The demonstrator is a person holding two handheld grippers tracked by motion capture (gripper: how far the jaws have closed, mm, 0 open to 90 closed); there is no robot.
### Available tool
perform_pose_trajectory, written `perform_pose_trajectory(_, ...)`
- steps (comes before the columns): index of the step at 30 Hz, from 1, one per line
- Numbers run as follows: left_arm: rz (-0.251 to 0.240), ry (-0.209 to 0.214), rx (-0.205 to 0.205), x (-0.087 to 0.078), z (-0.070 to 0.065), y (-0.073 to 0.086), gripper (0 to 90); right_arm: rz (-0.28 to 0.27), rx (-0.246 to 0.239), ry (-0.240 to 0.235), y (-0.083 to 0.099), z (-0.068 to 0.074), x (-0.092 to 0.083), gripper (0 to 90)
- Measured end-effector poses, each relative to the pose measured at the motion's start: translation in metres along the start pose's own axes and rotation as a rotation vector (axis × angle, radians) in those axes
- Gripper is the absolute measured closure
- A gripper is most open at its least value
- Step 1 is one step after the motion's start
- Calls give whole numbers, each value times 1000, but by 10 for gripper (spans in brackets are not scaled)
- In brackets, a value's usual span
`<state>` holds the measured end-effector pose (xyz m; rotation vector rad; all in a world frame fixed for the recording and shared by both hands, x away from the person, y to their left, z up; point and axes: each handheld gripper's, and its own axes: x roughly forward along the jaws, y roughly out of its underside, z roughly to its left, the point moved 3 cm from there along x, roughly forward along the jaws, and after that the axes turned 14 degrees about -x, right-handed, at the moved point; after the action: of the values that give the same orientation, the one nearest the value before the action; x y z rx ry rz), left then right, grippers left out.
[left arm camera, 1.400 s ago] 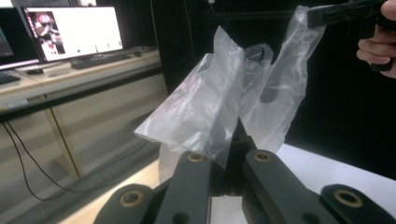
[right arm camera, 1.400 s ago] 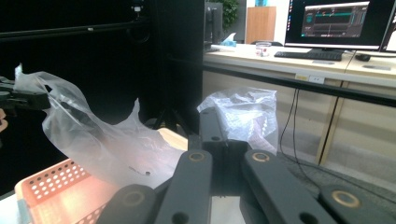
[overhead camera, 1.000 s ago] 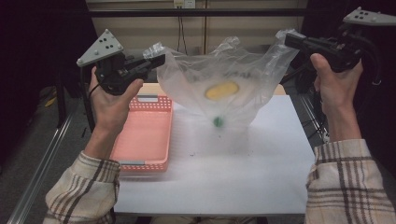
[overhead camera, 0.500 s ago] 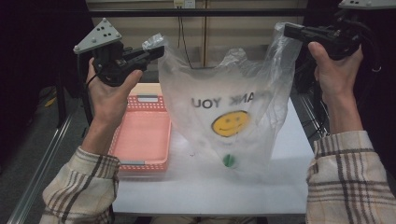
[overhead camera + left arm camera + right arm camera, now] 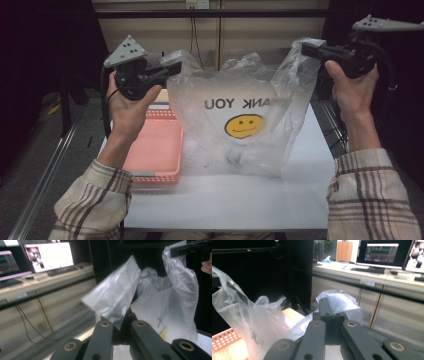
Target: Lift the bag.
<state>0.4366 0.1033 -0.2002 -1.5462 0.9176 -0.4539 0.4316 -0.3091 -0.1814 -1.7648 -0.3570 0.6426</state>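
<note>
Plastic bag [image 5: 240,125] hangs above the counter [image 5: 225,200], stretched between both tools: left hand-held gripper [image 5: 172,67] and right hand-held gripper [image 5: 307,49] each clamp a handle. The step looks like lowering it; next, ease it down evenly beside the pink basket [image 5: 155,150]

The clear plastic bag [image 5: 240,125] hangs stretched between the left gripper [image 5: 172,67] and the right gripper [image 5: 307,49], filling the whole span between their jaws and reaching down to the white table [image 5: 225,200]. Below the left jaws the pink basket [image 5: 155,150] takes the table's left edge. Nearer the person than the bag, bare tabletop leaves room to pass.
</note>
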Motion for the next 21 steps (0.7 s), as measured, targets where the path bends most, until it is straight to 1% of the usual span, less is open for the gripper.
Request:
perform_pose_trajectory(1, 15, -5, 4, 4, 1, 4, 900, 14, 9, -1, 6, 0, 2, 900)
perform_pose_trajectory(3, 40, -19, 13, 11, 3, 14, 900, 43, 9, -3, 19, 0, 7, 900)
perform_pose_trajectory(4, 51, -23, 11, 14, 5, 19, 900, 54, 18, -2, 25, -1, 9, 900)
perform_pose_trajectory(5, 60, -22, 6, 18, 7, 25, 900, 63, 23, -1, 31, -1, 11, 900)
perform_pose_trajectory(7, 88, -35, -8, 26, 14, 36, 900, 72, 39, -6, 41, -2, 15, 900)
perform_pose_trajectory(10, 118, -45, -36, 37, 25, 51, 900, 108, 41, -6, 56, -1, 21, 900)
perform_pose_trajectory(11, 130, -52, -39, 40, 29, 55, 900, 120, 40, -4, 61, 0, 24, 900)
perform_pose_trajectory(12, 141, -54, -63, 47, 35, 64, 900, 139, 39, -4, 66, 0, 27, 900)
perform_pose_trajectory(13, 141, -54, -63, 47, 35, 64, 900, 153, 38, 0, 71, 0, 31, 900)
perform_pose_trajectory(14, 149, -59, -67, 50, 38, 67, 900, 163, 44, 0, 76, 0, 35, 900)
perform_pose_trajectory(16, 167, -60, -89, 58, 44, 78, 900, 166, 59, -7, 85, -1, 42, 900)
perform_pose_trajectory(17, 167, -60, -89, 58, 44, 78, 900, 166, 68, -10, 89, -1, 45, 900)
perform_pose_trajectory(19, 187, -70, -98, 63, 48, 85, 900, 181, 76, -12, 98, -2, 52, 900)
perform_pose_trajectory(20, 205, -73, -102, 69, 51, 92, 900, 190, 83, -15, 103, -1, 56, 900)
perform_pose_trajectory(21, 205, -73, -102, 69, 51, 92, 900, 196, 87, -19, 107, -1, 59, 900)
